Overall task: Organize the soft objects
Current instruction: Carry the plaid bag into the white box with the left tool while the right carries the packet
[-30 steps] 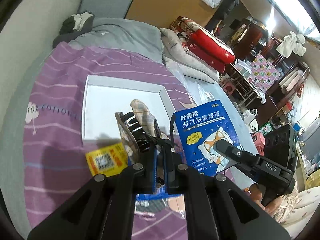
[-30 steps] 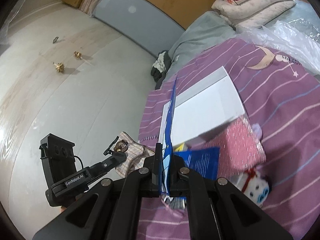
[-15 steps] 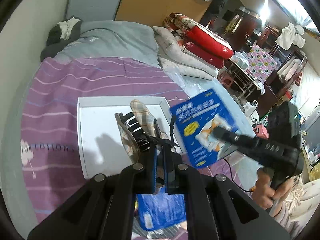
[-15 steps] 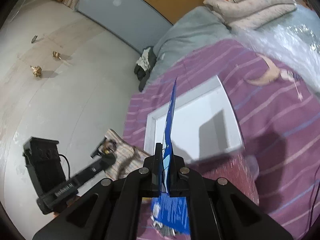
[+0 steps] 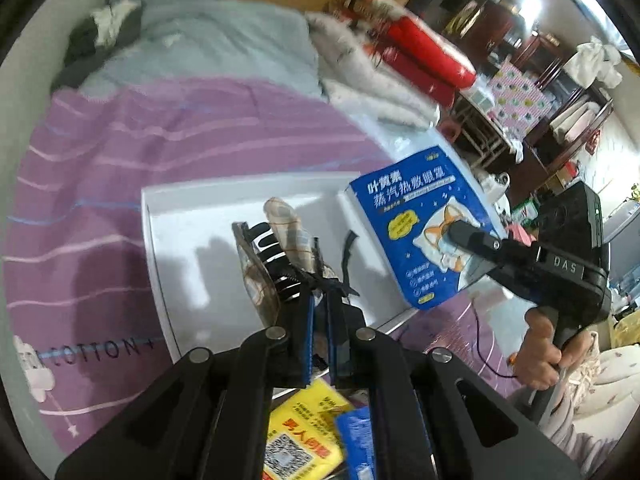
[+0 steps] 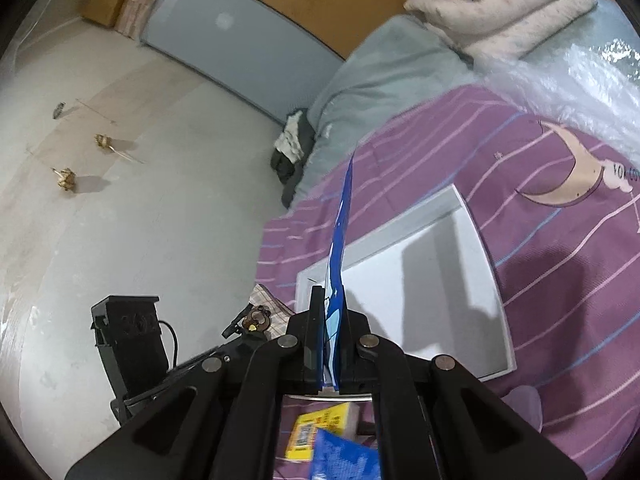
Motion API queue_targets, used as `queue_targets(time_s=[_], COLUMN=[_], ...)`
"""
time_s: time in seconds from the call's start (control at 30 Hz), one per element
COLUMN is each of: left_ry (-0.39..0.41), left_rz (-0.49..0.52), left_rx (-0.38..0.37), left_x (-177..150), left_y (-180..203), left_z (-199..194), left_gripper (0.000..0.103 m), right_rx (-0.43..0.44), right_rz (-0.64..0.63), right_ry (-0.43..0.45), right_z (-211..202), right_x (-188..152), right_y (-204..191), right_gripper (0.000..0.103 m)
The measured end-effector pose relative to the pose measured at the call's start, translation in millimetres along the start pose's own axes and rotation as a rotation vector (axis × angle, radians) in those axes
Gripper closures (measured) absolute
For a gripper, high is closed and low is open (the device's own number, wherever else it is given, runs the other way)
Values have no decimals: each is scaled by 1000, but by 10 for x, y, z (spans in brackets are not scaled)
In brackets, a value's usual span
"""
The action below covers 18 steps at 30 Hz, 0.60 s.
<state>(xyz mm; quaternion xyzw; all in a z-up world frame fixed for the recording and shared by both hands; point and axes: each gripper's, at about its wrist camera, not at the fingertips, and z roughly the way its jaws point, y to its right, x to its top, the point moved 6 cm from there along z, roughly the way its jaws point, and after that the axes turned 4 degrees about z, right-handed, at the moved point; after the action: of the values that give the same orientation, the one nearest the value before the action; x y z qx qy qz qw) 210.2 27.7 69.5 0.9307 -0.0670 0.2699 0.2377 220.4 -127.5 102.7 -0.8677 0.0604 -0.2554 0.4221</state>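
My left gripper [image 5: 319, 300] is shut on a plaid fabric hair claw clip [image 5: 280, 240] and holds it above the white tray [image 5: 188, 216] on the purple bedspread. My right gripper [image 6: 330, 304] is shut on a blue eye-mask packet [image 6: 340, 240], seen edge-on, above the tray's [image 6: 440, 208] near left corner. In the left wrist view the packet [image 5: 416, 224] hangs over the tray's right rim, with the right gripper [image 5: 460, 232] on it. The clip also shows in the right wrist view [image 6: 266, 312].
A yellow packet [image 5: 304, 436] and a blue packet [image 5: 356, 440] lie on the bedspread below the tray's near edge. Folded red and white quilts [image 5: 400, 60] and a grey blanket [image 5: 200, 48] lie at the bed's far end. The floor [image 6: 120, 200] is left of the bed.
Both grippers have moved forward over the white tray, carrying the hair clip and the blue packet. The yellow packet now lies behind the left gripper, under its body.
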Motion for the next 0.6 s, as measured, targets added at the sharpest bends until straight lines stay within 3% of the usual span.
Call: queue_targets(time_s=[0.13, 0.37, 0.6], left_ry=[-72, -112, -195], left_rz=[21, -5, 126], left_rx=[28, 60, 287], left_x=[-159, -315, -409], left_y=[-82, -200, -441], left_z=[217, 201, 131], left_gripper=[97, 97, 97], right_rx=[-9, -4, -79], right_rz=[11, 47, -4], right_ry=[-36, -121, -141], right_z=[156, 373, 449], right_x=[-22, -140, -167], right_y=[229, 475, 529], right_gripper=[102, 102, 102])
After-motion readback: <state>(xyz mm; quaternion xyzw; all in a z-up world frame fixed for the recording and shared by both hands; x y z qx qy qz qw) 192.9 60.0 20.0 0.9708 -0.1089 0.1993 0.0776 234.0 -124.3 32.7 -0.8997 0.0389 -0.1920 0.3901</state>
